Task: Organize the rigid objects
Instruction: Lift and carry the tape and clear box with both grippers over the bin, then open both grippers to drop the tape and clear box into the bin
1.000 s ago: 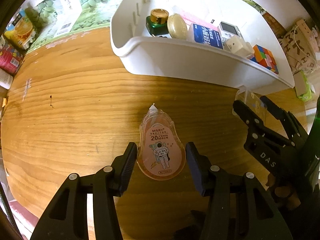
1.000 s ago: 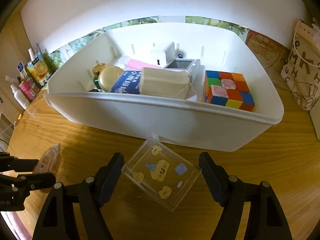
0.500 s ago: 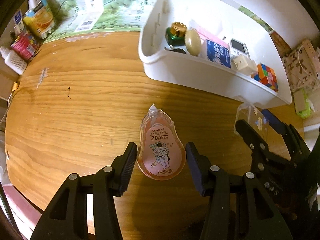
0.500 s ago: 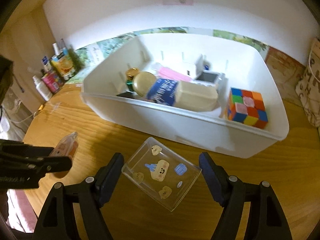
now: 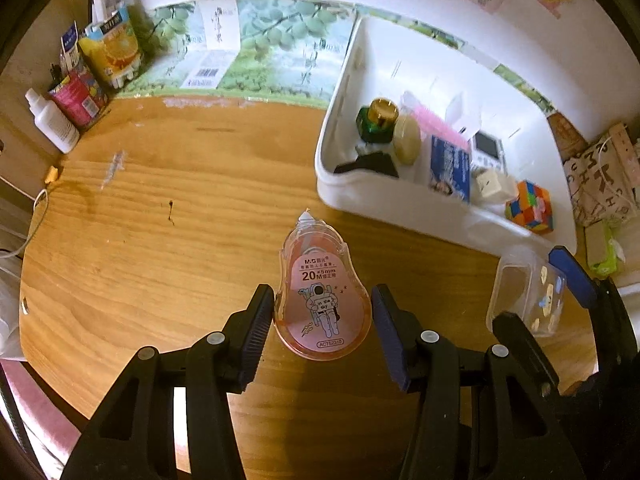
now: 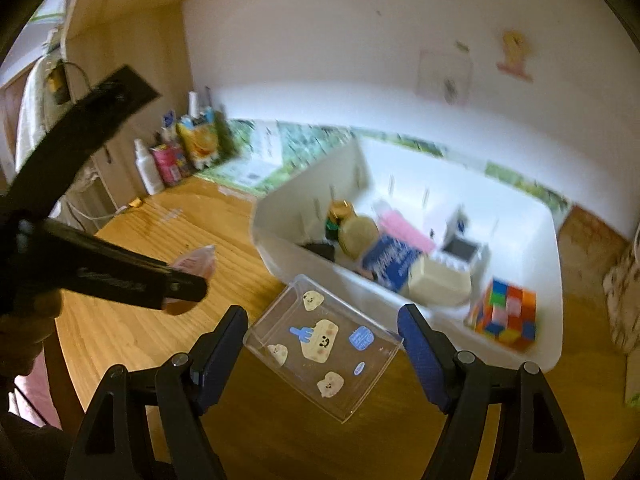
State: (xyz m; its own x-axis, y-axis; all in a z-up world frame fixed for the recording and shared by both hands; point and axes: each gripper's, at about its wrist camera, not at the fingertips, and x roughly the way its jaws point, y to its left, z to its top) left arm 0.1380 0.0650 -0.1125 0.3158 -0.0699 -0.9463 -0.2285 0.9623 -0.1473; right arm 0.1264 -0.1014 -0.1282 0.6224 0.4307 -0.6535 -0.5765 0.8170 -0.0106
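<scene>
My left tongs (image 5: 322,322) pinch the tape roller (image 5: 321,298) by its wide rounded end, one pad on each side, its white tip pointing away from me toward the bin (image 5: 448,216). It hangs above the counter (image 5: 140,248), clear of the wood, in front of the bin's near-left corner.

My right tongs (image 6: 322,344) grip the clear box (image 6: 320,342) — a flat case with small cartoon stickers on its lid, tilted, one corner toward each pad. It too is off the counter, just in front of the bin's near wall. From the left camera I see the same box (image 5: 528,292) and the right tongs (image 5: 540,296) to the right of the roller, close by but apart from it.

The bin is white and sits at the back right of the counter, against the wall. Inside, from left to right, I make out a green jar with a gold cap (image 5: 378,120), a round cream compact (image 5: 407,145), a blue packet (image 5: 450,168), a pink item (image 5: 438,128) behind it, a small white device with a screen (image 5: 488,152), a white block (image 5: 494,190) and a colour cube (image 5: 530,206) at the right end. The right view is blurred, so finer detail there escapes me.

At the counter's far left corner stand a white bottle (image 5: 52,120) and some cartons (image 5: 108,50).
</scene>
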